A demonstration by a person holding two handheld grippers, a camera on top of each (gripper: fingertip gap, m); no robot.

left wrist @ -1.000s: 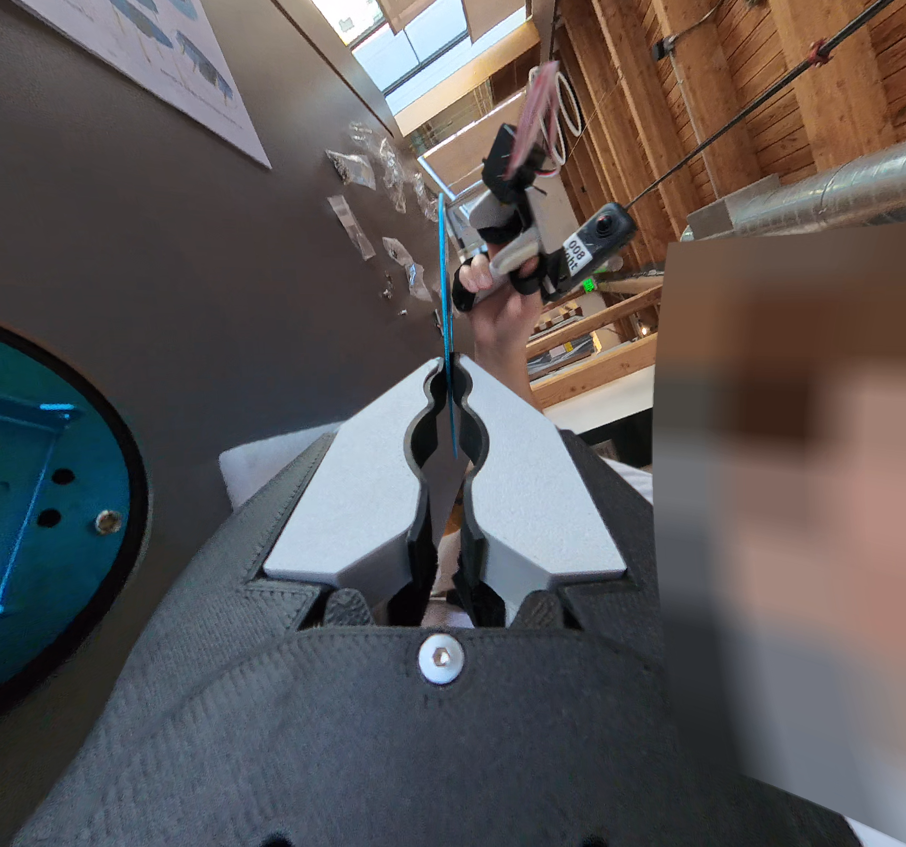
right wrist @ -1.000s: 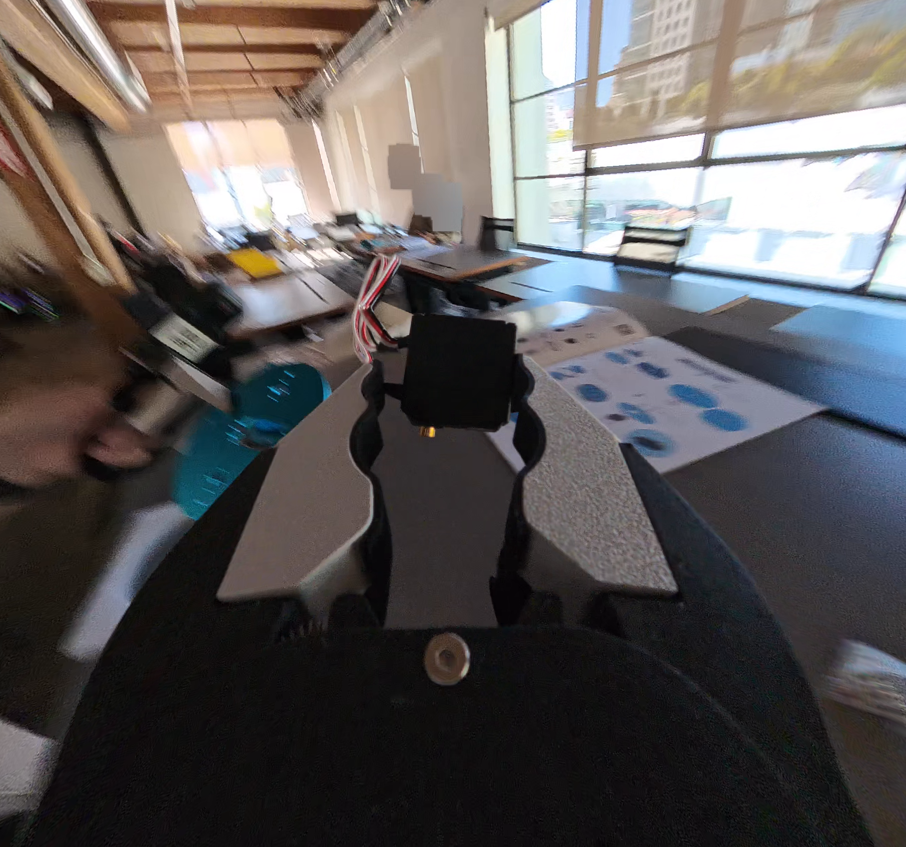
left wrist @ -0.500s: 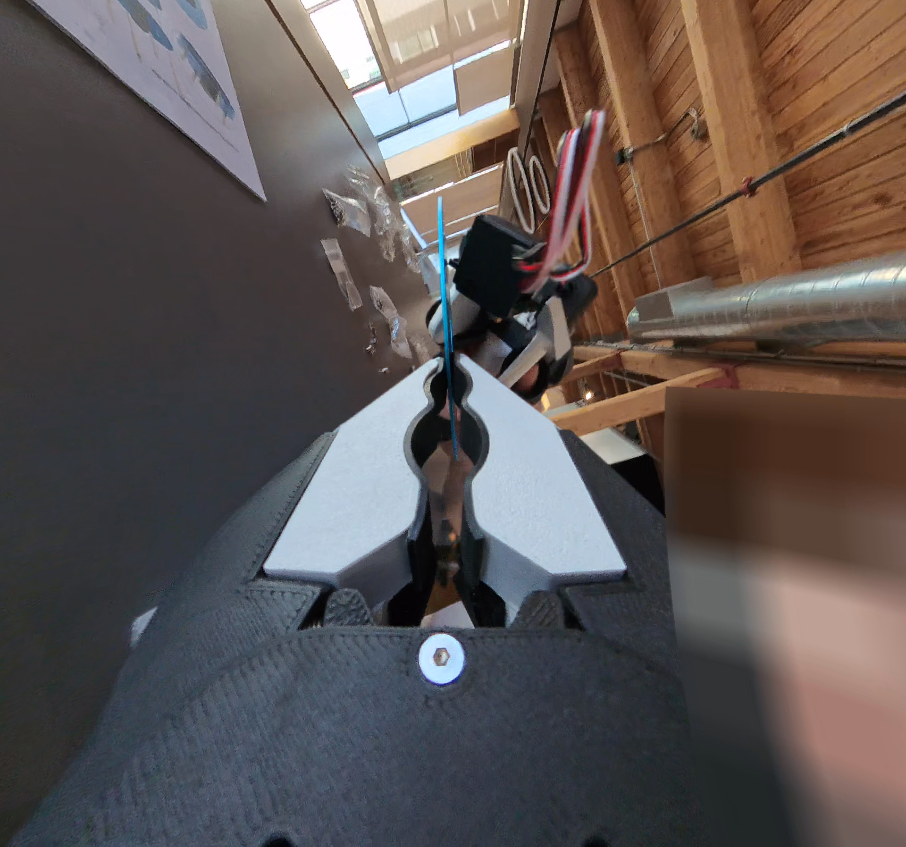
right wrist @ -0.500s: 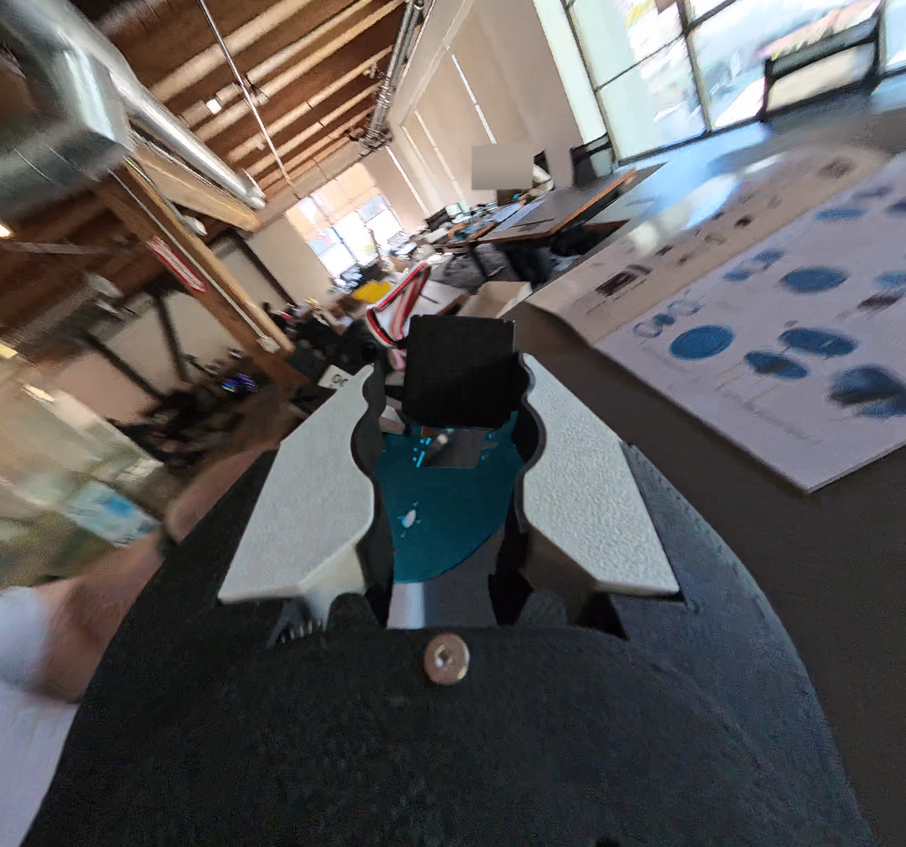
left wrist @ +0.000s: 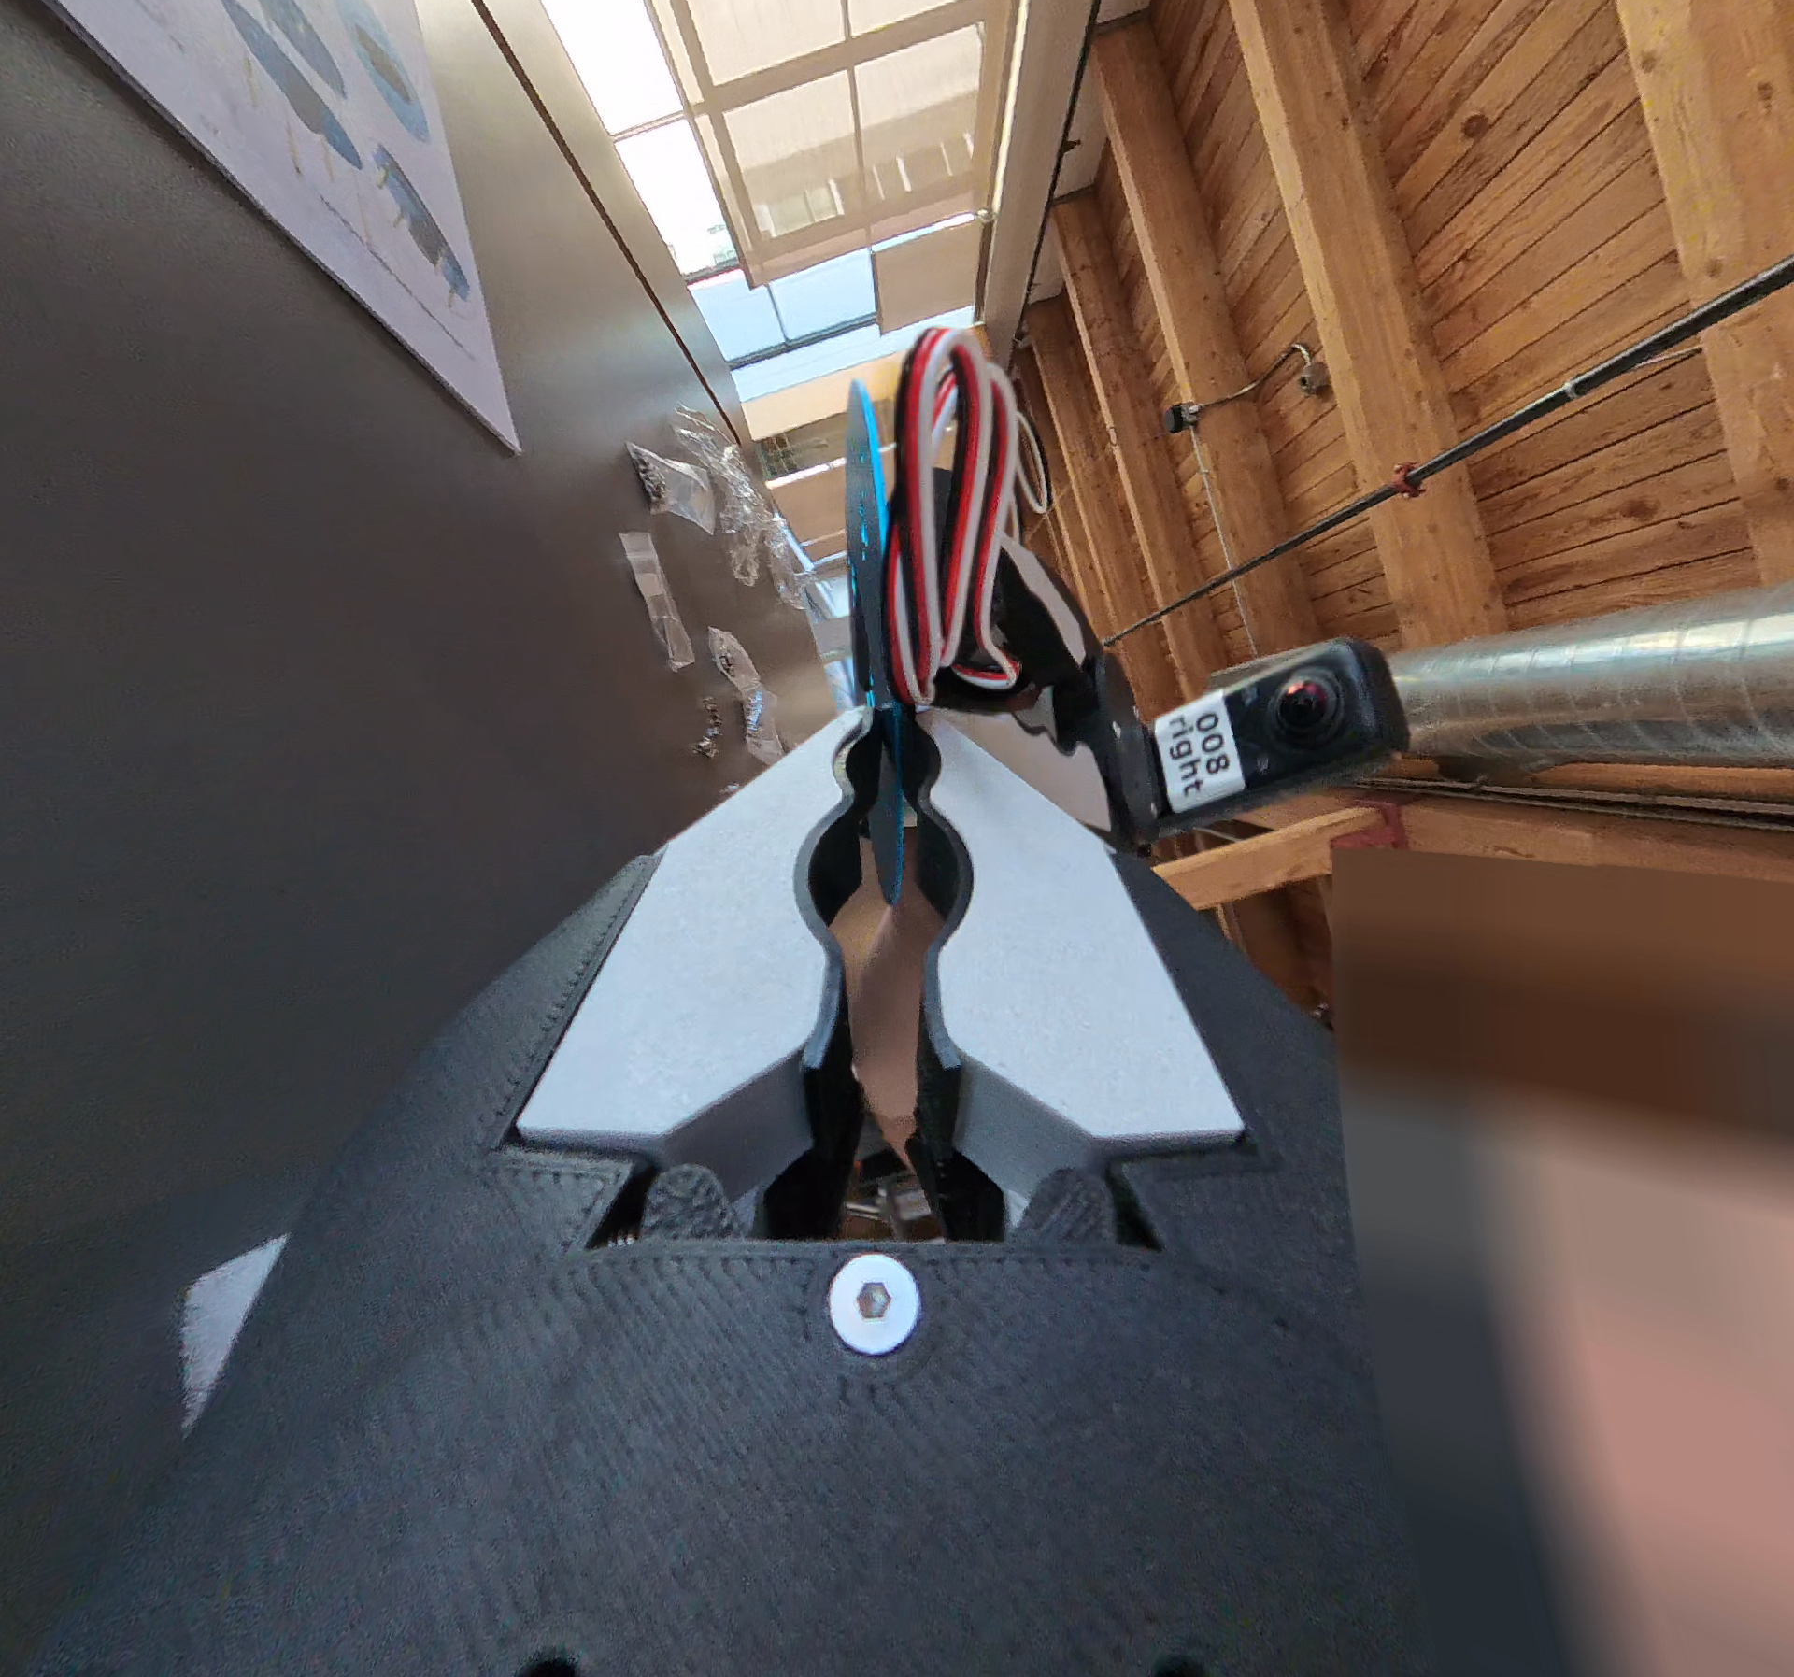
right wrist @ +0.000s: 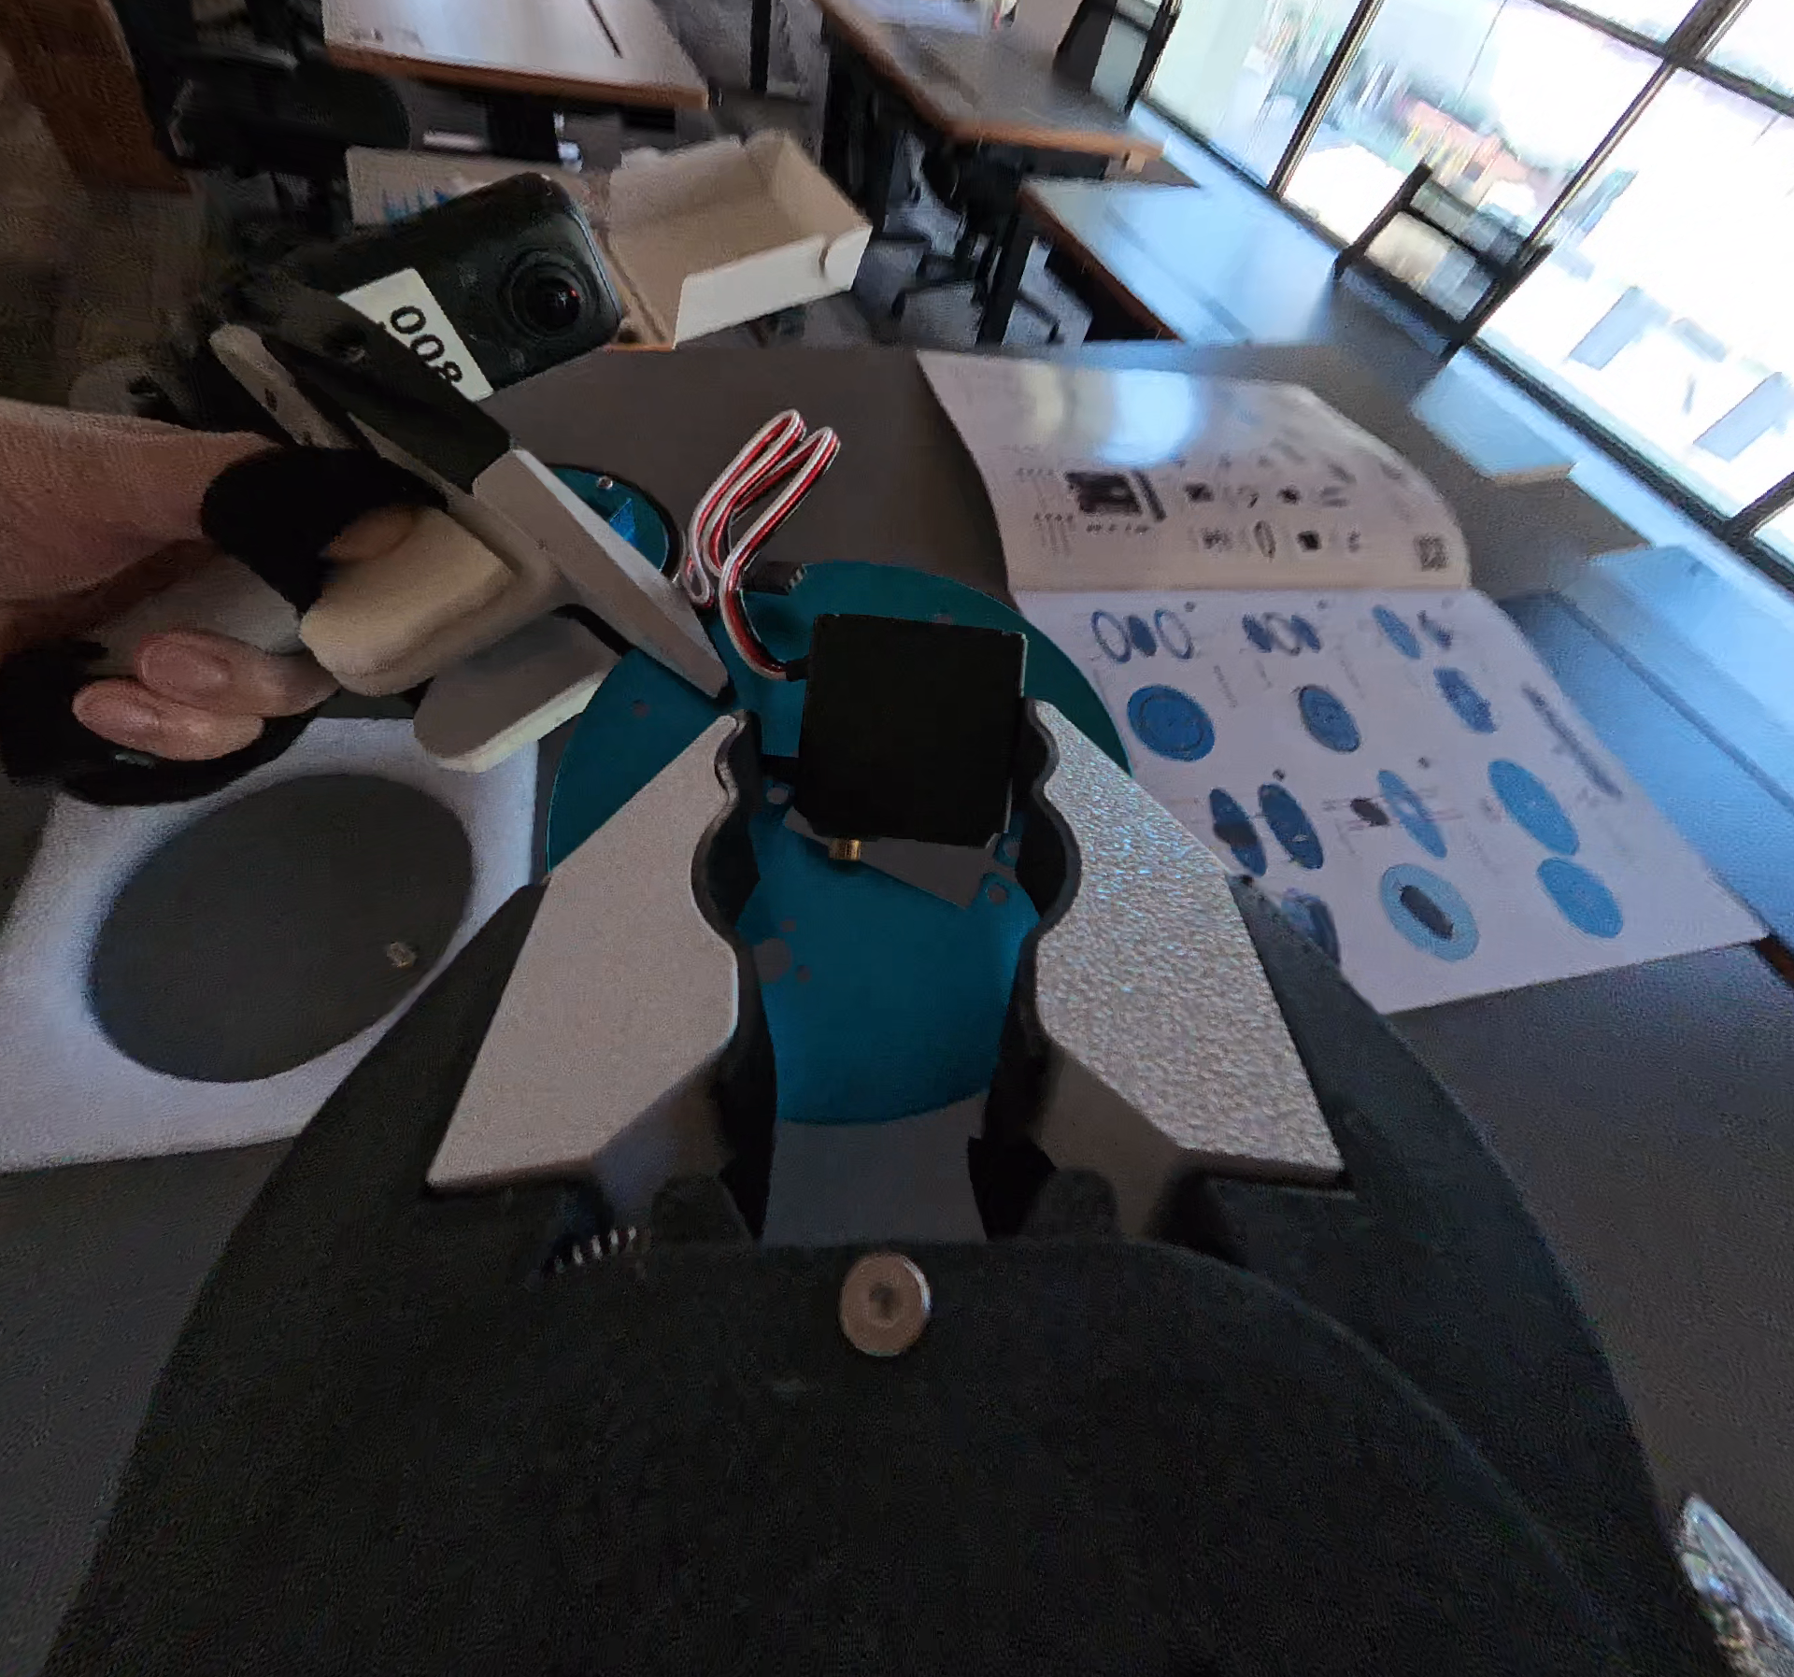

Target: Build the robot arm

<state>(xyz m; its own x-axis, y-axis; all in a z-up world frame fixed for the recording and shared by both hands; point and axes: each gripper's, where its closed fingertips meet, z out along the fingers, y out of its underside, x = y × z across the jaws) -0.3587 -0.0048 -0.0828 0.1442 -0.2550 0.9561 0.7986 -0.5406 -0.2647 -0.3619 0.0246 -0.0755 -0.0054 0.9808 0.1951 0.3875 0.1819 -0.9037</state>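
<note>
The left gripper (left wrist: 888, 747) is clamped on the rim of a thin round teal metal plate (right wrist: 874, 999), held edge-on above the dark grey table (right wrist: 1553, 1097), while the right gripper (right wrist: 888, 747) pinches a black boxy servo motor (right wrist: 913, 728), seemingly touching the plate's face, its red-white-black wires (left wrist: 937, 524) looping beside it.

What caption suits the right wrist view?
Right claw gripping a black servo over a teal disc held by the left claw.
</note>
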